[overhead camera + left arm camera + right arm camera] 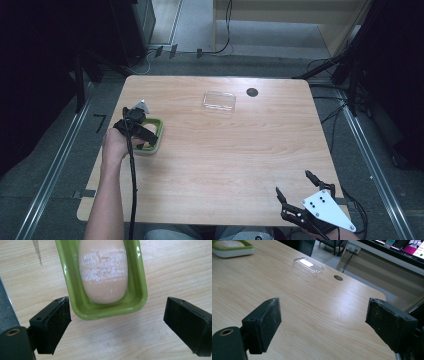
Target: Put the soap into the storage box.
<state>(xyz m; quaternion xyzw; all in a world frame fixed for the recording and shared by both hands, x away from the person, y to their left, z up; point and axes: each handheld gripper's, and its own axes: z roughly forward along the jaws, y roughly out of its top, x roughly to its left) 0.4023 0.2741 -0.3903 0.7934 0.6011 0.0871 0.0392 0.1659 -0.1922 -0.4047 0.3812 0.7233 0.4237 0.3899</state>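
A green soap dish [110, 313] holds a beige bar of soap [103, 270] with a white, scuffed patch on top. The dish [157, 131] sits on the left part of the wooden table. My left gripper [116, 322] hangs just above the dish's near end, open, with its jaws wide on either side of the rim and touching nothing. From above, the left gripper [144, 134] covers much of the dish. My right gripper [293, 182] rests open at the table's near right corner, with nothing between its jaws [323, 322]. From there the dish [232, 251] lies far off to the left.
A clear plastic lid [219, 101] lies at the back middle of the table, also seen from the right gripper [308, 267]. A dark round cable hole [252, 92] sits just right of it. Cables and dark stands surround the table on the floor.
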